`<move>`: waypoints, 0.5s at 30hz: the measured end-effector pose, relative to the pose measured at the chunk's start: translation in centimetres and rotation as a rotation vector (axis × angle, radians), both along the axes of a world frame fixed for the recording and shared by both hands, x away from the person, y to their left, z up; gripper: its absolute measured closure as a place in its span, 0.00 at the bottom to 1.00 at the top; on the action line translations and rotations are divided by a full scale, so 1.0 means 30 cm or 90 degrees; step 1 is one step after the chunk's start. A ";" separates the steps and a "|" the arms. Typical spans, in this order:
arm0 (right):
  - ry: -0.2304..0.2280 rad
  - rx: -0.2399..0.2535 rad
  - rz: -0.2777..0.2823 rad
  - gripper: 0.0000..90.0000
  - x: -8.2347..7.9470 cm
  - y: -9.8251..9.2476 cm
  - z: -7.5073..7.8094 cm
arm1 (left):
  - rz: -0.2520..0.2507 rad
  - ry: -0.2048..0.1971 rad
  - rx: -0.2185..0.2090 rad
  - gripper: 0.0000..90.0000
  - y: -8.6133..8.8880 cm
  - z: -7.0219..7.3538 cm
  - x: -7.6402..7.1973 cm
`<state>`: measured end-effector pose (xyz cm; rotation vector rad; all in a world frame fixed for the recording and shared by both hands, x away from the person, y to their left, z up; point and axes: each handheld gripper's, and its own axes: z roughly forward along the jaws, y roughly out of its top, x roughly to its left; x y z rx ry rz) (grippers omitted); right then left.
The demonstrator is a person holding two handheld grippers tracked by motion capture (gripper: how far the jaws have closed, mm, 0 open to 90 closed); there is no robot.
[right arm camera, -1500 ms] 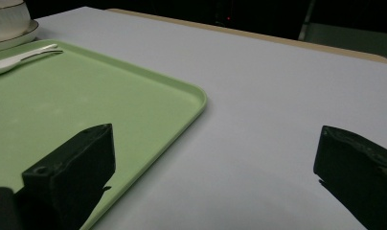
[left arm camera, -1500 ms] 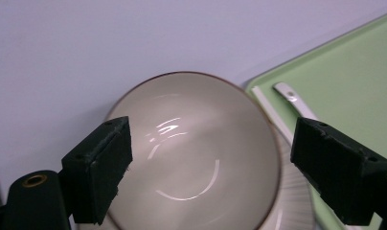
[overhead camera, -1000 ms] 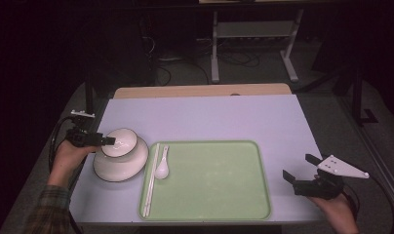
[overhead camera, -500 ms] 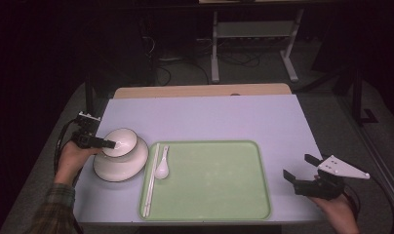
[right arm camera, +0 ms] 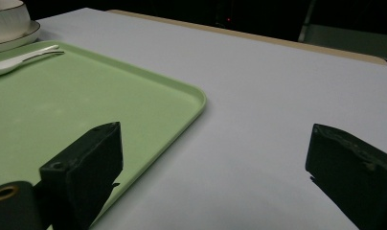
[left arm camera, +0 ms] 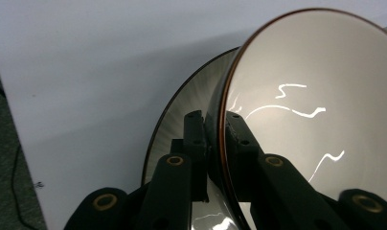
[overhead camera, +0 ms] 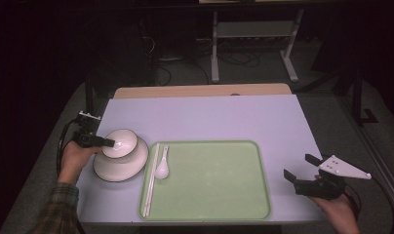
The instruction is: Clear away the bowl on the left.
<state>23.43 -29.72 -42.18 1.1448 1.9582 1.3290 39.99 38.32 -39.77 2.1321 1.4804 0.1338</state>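
Bowl [overhead camera: 121, 143] sits tilted on a white plate [overhead camera: 118, 168] at the left of the bench [overhead camera: 205, 117]. Left gripper [overhead camera: 109, 143] has just closed its jaws on the bowl's rim. Right gripper [overhead camera: 298, 168] waits at the near right, jaws wide.

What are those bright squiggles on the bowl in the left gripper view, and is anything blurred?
Left gripper view: the squiggles are glare off the glossy bowl; the left gripper, whose fingers have just been closing, pinches its rim; both sit close and slightly soft. High view: the table is lit and sharp, the room behind dark. Right gripper view: the near fingers are soft, the tray is clear.
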 end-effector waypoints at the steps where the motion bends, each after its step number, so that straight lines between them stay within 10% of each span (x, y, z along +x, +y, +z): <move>1: -0.001 0.000 0.000 0.05 0.000 -0.001 0.000 | 0.000 0.003 -0.004 0.91 -0.001 0.000 0.001; 15: -0.001 0.003 -0.003 0.05 -0.001 -0.005 0.001 | 0.005 -0.005 -0.015 0.92 0.006 0.019 -0.008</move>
